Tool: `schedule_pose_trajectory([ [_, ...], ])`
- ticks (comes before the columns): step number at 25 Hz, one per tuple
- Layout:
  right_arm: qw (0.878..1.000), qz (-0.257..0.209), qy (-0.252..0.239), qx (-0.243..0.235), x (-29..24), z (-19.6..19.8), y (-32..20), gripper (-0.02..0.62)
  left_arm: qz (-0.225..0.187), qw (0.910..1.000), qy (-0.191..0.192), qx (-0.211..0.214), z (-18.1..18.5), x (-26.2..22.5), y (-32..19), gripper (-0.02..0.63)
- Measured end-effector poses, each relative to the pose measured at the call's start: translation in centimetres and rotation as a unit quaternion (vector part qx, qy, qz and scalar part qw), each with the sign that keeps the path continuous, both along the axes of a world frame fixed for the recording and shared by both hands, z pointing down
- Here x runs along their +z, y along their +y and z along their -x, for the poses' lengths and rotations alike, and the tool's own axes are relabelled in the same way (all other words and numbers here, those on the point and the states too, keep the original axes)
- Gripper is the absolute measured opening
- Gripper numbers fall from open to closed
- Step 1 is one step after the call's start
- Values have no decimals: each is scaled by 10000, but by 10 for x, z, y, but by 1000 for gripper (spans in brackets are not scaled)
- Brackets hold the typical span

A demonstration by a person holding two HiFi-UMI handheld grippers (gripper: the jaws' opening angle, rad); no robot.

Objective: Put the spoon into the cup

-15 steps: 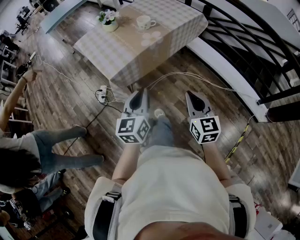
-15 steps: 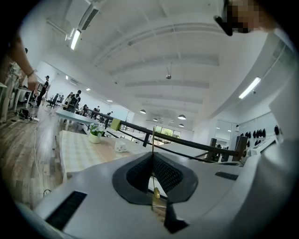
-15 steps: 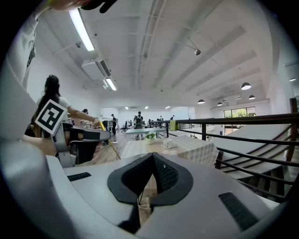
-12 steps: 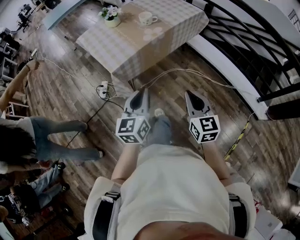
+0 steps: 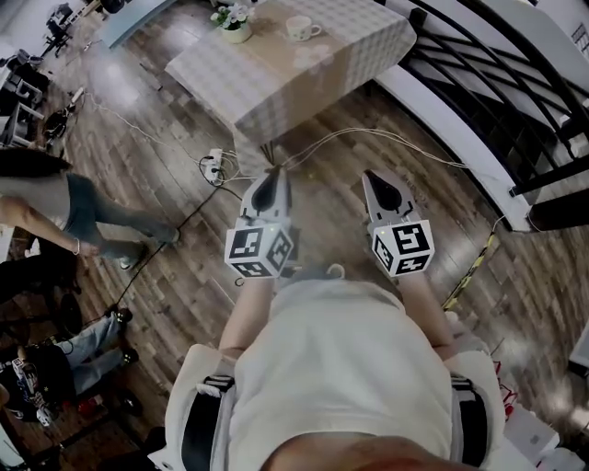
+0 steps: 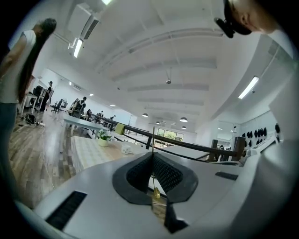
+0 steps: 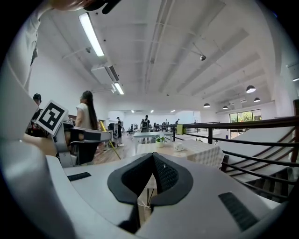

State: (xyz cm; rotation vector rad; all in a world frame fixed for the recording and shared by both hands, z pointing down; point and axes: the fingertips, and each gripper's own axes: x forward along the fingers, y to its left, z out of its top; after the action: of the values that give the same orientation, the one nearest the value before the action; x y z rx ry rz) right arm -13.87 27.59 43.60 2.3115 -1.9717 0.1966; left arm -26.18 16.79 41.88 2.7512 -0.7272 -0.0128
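Observation:
A white cup (image 5: 305, 28) stands on a table with a checked cloth (image 5: 276, 87) at the top of the head view, next to a small flower pot (image 5: 235, 20). No spoon can be made out in any view. My left gripper (image 5: 269, 189) and right gripper (image 5: 380, 189) are held side by side over the wooden floor, well short of the table, both shut and empty. In the left gripper view the cup (image 6: 126, 149) is far ahead beyond the shut left gripper (image 6: 153, 156). In the right gripper view the cup (image 7: 178, 147) also sits far beyond the shut right gripper (image 7: 153, 156).
A power strip with cables (image 5: 216, 166) lies on the floor between me and the table. A black railing (image 5: 488, 83) runs along the right. People (image 5: 55, 212) stand and sit at the left. A yellow-black cable (image 5: 469, 271) trails at the right.
The table and cup have slid toward the top right of the head view. The standing person at the left has walked further up the frame. Both grippers stay shut, side by side.

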Motion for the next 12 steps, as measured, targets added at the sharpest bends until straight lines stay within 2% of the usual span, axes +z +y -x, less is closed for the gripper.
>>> schedule_pose_trajectory([
  [12, 9998, -20, 21, -188, 2, 18, 2, 0, -72, 9999, 63, -77, 14, -4, 1, 5],
])
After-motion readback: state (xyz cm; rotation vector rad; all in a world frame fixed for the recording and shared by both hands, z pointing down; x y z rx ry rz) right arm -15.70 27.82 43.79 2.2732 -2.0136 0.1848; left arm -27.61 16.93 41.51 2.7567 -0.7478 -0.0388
